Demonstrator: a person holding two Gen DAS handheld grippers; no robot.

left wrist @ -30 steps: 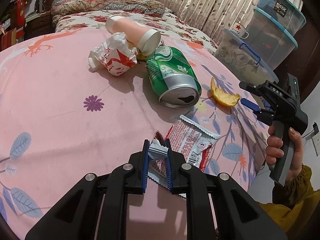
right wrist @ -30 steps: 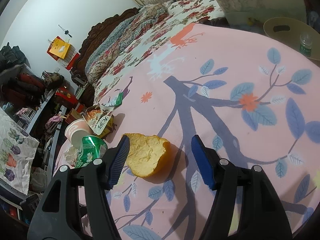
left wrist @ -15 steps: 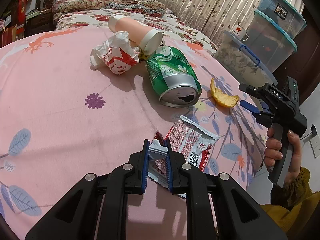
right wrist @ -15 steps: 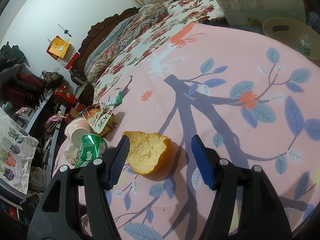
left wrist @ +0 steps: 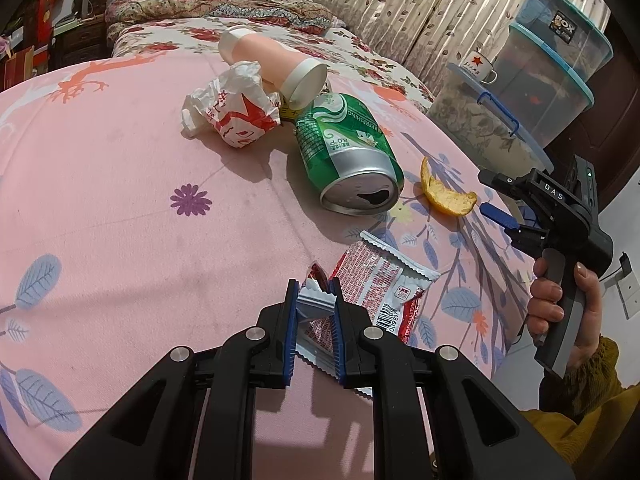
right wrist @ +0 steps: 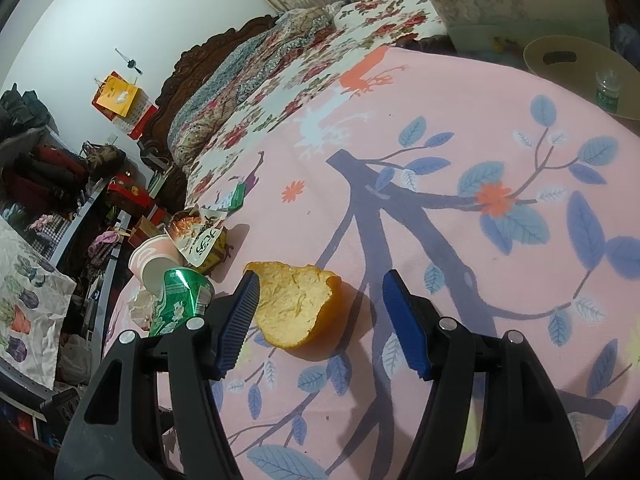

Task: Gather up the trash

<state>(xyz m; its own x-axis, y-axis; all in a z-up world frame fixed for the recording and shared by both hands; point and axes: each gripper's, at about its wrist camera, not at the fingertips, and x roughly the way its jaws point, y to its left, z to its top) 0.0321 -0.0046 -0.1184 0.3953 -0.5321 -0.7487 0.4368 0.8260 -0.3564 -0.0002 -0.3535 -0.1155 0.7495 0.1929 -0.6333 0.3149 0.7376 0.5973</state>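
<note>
1. Nothing has moved since a second ago; both grippers hold the same places over the pink bedspread.
2. Left gripper is nearly closed, pinching the silver edge of a red snack wrapper (the rest lies flat on the cloth).
3. Right gripper stands wide, its pads either side of an orange peel, not pressing it.
4. Beyond lie a green can, crumpled paper and a tipped paper cup.
</note>
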